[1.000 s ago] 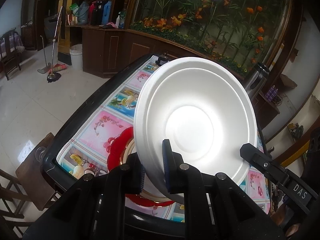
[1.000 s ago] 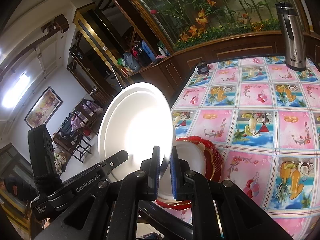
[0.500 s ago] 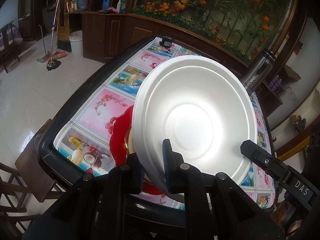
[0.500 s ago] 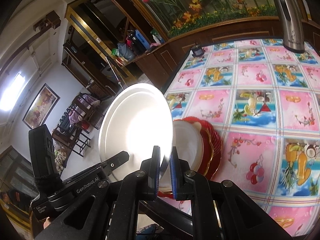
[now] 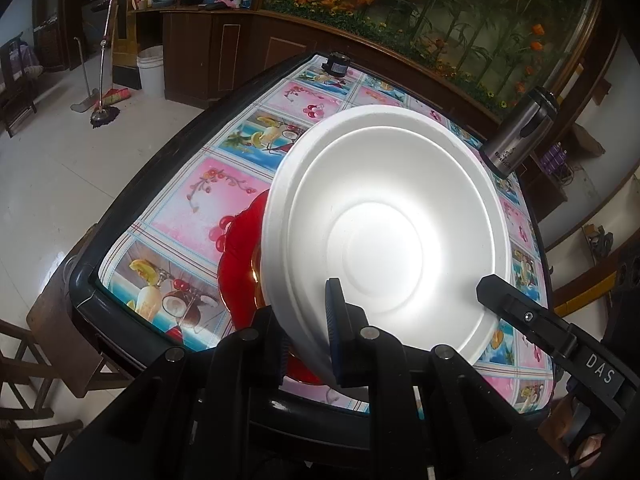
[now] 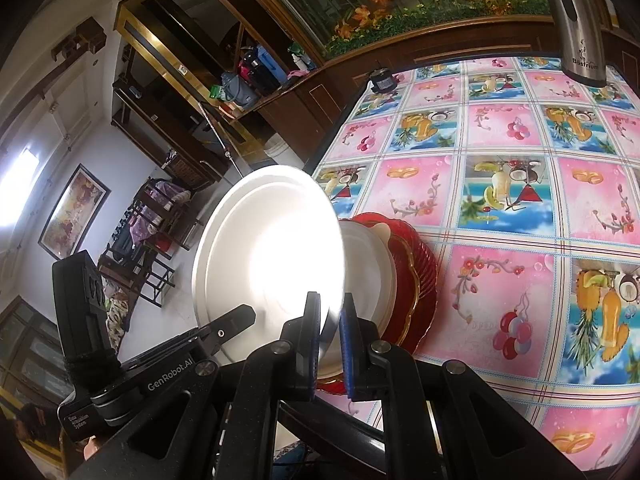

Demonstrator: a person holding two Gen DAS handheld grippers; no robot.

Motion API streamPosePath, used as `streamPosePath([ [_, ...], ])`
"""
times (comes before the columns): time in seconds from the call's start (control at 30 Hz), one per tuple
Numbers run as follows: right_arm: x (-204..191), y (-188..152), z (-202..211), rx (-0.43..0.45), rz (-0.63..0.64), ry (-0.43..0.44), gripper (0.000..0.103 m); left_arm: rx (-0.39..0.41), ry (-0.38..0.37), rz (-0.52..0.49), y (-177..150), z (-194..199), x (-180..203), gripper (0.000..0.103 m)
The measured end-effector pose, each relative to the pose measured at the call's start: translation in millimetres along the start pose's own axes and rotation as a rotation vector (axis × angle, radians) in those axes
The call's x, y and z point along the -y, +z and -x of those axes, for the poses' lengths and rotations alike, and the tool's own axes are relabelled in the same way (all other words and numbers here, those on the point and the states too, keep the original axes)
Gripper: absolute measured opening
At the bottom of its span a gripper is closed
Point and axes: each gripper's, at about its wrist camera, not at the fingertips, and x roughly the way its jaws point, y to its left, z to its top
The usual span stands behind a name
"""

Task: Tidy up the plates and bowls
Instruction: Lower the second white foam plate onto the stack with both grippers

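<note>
White foam is what fills both views: a bowl (image 5: 384,236) is held tilted above the near edge of the table (image 5: 208,196), its hollow side turned toward the left wrist camera. The bowl's lower rim is pinched between the narrow jaws of the left gripper (image 5: 308,336), one blue pad (image 5: 332,320) being pressed against the inner wall. In the right wrist view the same bowl (image 6: 268,264) is seen almost edge-on, and its rim is likewise clamped between the closely set jaws of the right gripper (image 6: 330,344). Beneath and just behind the bowl, a red plate (image 6: 416,280) with a gold edge is laid on the flowered tablecloth (image 6: 508,200), and a white dish (image 6: 368,268) is nested on it. Whether the held bowl is touching that dish cannot be told. A steel flask (image 6: 576,24) is stood at the far side of the table, well apart from the plates, and a small black object (image 6: 382,80) is set near the far corner.
</note>
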Motion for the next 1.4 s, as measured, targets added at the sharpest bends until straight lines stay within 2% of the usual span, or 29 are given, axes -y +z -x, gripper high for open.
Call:
streamPosePath([
  [0.8, -5.2, -1.3, 4.0, 0.005, 0.01, 0.006, 0.009, 0.007, -0.015, 0.001, -1.7, 5.8, -4.4, 0.014],
  [1.4, 4.4, -3.3, -4.1, -0.015, -0.01, 0.001, 0.009, -0.007, 0.014, -0.014, -3.8, -4.2, -0.5, 0.014],
])
